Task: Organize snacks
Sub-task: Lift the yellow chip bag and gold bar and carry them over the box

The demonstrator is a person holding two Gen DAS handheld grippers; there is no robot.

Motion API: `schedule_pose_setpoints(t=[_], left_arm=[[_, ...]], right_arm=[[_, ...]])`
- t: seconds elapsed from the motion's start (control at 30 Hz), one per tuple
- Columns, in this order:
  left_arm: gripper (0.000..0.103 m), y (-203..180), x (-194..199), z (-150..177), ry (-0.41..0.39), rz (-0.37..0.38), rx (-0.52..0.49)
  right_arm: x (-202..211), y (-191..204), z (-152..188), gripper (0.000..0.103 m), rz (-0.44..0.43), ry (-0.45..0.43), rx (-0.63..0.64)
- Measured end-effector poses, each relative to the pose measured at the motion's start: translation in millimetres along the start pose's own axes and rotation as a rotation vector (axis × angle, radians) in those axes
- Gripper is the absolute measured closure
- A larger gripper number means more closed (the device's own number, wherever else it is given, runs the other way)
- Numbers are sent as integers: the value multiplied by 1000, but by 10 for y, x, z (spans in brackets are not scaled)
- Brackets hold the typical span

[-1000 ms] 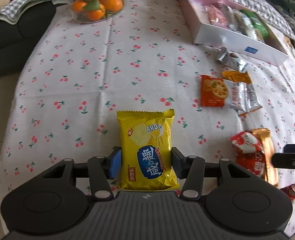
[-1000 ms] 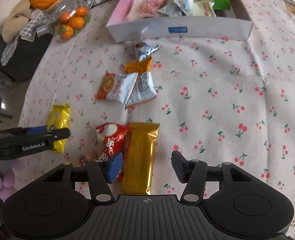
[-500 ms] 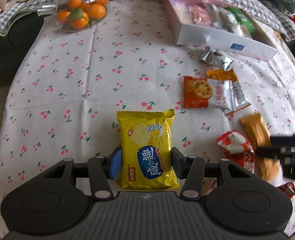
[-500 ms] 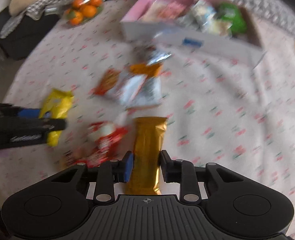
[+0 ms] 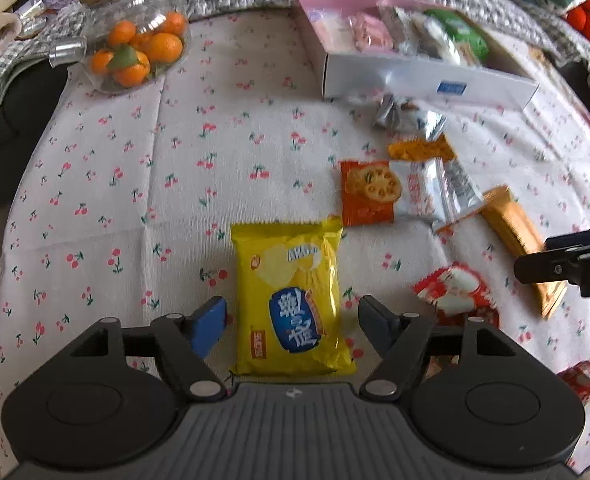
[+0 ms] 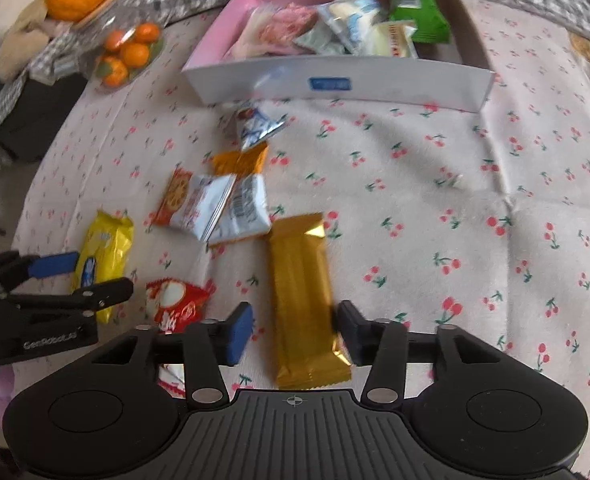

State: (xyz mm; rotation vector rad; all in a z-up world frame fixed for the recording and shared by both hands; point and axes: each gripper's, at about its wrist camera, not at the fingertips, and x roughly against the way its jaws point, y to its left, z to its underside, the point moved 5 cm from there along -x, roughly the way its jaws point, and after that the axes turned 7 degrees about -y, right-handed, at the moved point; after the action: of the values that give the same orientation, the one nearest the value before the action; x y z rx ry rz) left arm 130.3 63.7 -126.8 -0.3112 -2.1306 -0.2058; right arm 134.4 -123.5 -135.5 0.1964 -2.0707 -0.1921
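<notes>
A yellow chip pack (image 5: 291,292) lies flat on the cherry-print cloth between the fingers of my left gripper (image 5: 291,316). Its jaws are opening and both pads stand clear of the pack. A gold bar (image 6: 301,292) lies lengthwise between the fingers of my right gripper (image 6: 295,320), whose jaws are opening too, with a gap at the blue pad. The pink-and-white snack box (image 6: 335,84) sits at the far side, holding several packs. Each gripper shows at the edge of the other's view.
Loose snacks lie between the grippers and the box: a red pack (image 6: 175,300), an orange cookie pack (image 5: 369,192), silver packs (image 5: 435,192) and a crumpled silver wrapper (image 6: 255,128). A glass jar of oranges (image 5: 135,52) stands far left. The table edge drops off left.
My left jaws spread apart and let go of the yellow pack. My right jaws closed on the gold bar half a second ago and have opened again.
</notes>
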Motion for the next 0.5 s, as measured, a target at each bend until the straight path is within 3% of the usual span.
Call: schedule_pose_setpoints(t=[0.17,0.23,0.3,0.43,0.5], left_arm=[[34,47,-6,28,10,-4,40],[44,59,3,30,5,-5,54],[54,60,23,24,-2,-9,64],[57,51,34,14,-1,-18,74],[57,41,38,5,-2,-24,74]], right_arm=[[-13,108,49,47,39,-14,97],[-25,140,63,47,54,-25,134],[-35,164,76,52,73,-41,178],[-42,156,40,71,94,-42,197],[-39,124,13,74,82,-32,180]])
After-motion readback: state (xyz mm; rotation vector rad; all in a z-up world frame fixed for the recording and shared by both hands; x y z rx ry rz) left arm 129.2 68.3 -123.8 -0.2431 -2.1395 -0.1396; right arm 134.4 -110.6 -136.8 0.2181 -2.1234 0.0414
